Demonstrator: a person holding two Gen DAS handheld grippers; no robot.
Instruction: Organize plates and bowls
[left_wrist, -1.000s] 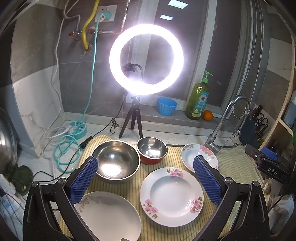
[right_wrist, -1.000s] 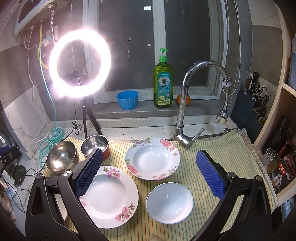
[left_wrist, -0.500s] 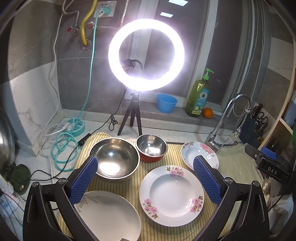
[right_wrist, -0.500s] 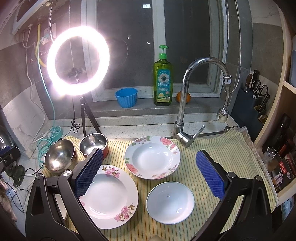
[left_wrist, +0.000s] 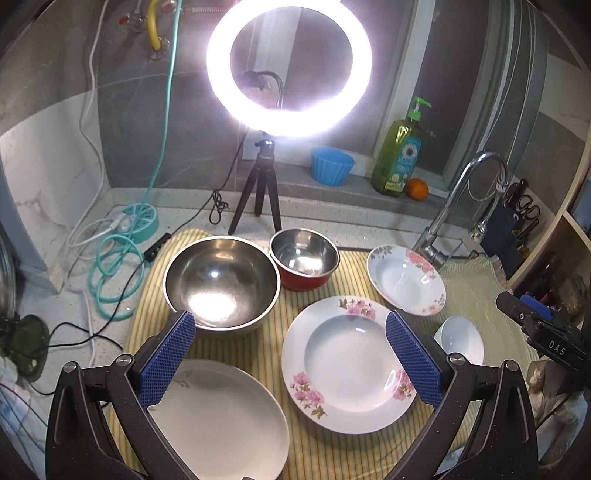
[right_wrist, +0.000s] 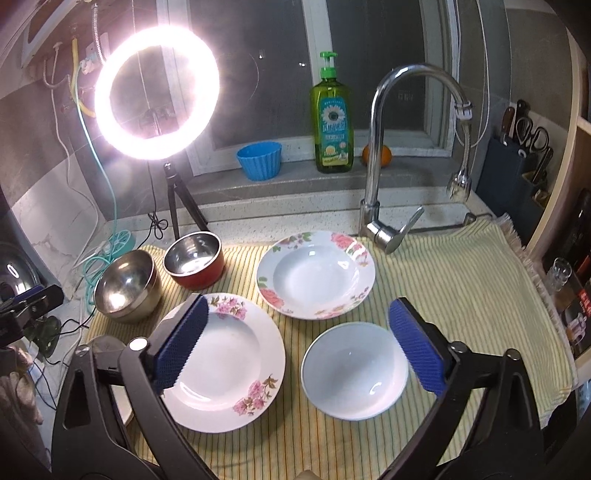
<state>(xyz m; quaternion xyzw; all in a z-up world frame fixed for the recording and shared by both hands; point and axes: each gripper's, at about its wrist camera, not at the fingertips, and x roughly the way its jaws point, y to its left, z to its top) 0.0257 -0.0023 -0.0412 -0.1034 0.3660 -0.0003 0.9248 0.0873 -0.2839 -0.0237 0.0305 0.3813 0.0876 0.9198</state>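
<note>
1. The right gripper (right_wrist: 297, 343) is closing its jaws from wide apart, with nothing pressed between the pads; the white bowl (right_wrist: 354, 371) is lying low in the frame, under the right finger's tip.
2. The left gripper (left_wrist: 290, 363) is holding its jaws wide open and empty over the mat (left_wrist: 273, 446), the pink plate (left_wrist: 351, 363) lying between them, lower centre.
3. Further out, a plain plate (left_wrist: 221, 417) is sitting lower left, the big steel bowl (left_wrist: 221, 280) and red bowl (left_wrist: 304, 258) mid-frame, and the rose plate (left_wrist: 405, 278) to the right, by the tap (left_wrist: 452, 206).
4. The ceramic is likely handling as stiff, glossy, slippery and breakable; pinching a rim edge is probably working best.
5. The steel bowls are probably handling lighter and tougher; a grip across the wall at the rim should suit.
</note>
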